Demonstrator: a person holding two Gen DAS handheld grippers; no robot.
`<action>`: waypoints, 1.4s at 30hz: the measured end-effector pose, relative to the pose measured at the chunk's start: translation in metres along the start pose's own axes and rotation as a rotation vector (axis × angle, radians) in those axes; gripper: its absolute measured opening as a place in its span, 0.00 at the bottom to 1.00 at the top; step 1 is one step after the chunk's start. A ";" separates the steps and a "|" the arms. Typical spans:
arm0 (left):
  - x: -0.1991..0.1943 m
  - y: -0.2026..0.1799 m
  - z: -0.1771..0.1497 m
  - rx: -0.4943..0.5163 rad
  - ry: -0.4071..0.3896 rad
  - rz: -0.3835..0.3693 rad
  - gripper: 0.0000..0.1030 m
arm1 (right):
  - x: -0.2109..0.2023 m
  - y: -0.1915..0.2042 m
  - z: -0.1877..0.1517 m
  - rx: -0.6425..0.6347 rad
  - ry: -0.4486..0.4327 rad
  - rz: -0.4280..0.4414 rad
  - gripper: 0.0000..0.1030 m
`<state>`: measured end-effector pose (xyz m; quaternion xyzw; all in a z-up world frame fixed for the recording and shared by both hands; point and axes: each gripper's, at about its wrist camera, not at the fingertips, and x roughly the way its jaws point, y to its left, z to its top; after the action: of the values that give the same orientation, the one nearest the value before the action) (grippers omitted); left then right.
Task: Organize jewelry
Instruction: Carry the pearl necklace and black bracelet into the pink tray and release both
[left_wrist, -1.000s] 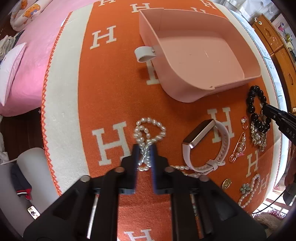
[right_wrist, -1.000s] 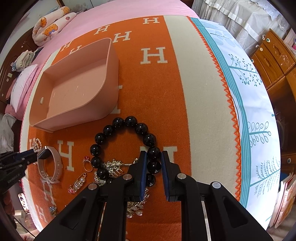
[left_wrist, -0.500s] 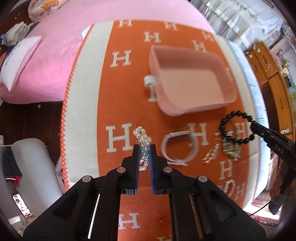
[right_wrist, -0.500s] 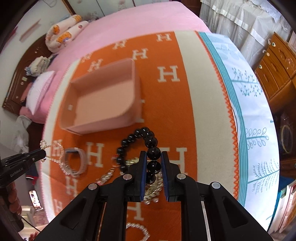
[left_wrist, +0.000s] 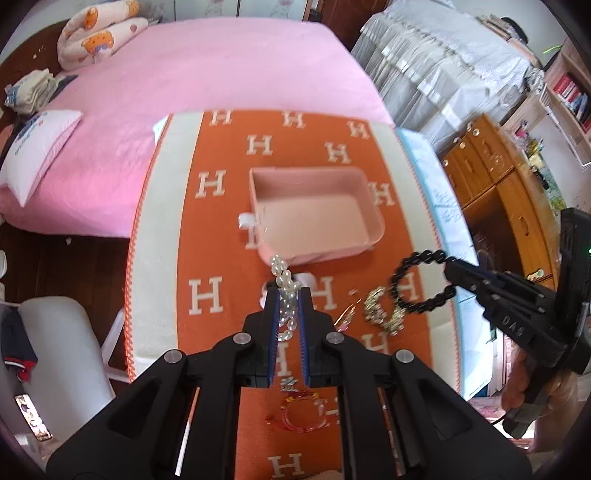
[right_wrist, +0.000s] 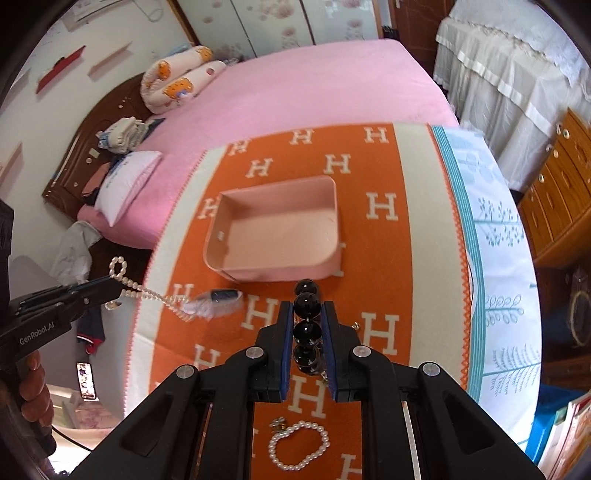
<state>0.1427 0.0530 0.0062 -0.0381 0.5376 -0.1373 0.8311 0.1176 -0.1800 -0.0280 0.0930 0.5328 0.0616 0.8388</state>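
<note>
Both grippers lifted above the orange blanket (right_wrist: 369, 258), each carrying a piece; pink tray (left_wrist: 373, 221) empty, lying ahead of and below both sets of fingers.

Left gripper (left_wrist: 287, 295): fingers closed on the pearl necklace (left_wrist: 284, 291); a short bunch of pearls sticks out past the tips, the rest hangs down between the pads. From the right wrist view the strand trails well below the gripper and seems to drag the watch (right_wrist: 218, 301) with it; watch blurred, so cannot tell whether it is hooked or only lying under the strand.

Right gripper (right_wrist: 307, 314): fingers closed on the black bead bracelet (right_wrist: 306, 302); two beads sit between the pads, one pokes out ahead of the tips; the loop hangs free below, as seen in the left wrist view.

Left on the blanket below the grippers: a white pearl bracelet (right_wrist: 298, 445), a gold chain pile (left_wrist: 380, 306), a red bangle (left_wrist: 303, 410).

Risks, judged:
- round glossy beads may roll out of the pads if the grip eases; bracelet falls short of the tray;
- the trailing necklace may snag the watch or the tray's near wall, pulling the strand out of the fingers;
- both grippers head for one tray; they may collide.
</note>
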 end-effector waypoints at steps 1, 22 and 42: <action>-0.006 -0.004 0.003 0.002 -0.011 -0.004 0.07 | -0.006 0.003 0.002 -0.007 -0.010 0.006 0.14; -0.044 -0.047 0.056 0.065 -0.062 -0.045 0.07 | -0.030 0.027 0.050 -0.071 -0.058 0.065 0.14; 0.146 -0.034 0.102 0.155 0.144 0.085 0.07 | 0.110 0.025 0.116 0.021 0.093 0.002 0.14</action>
<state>0.2848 -0.0271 -0.0730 0.0588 0.5850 -0.1455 0.7957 0.2696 -0.1436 -0.0713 0.0991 0.5719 0.0611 0.8120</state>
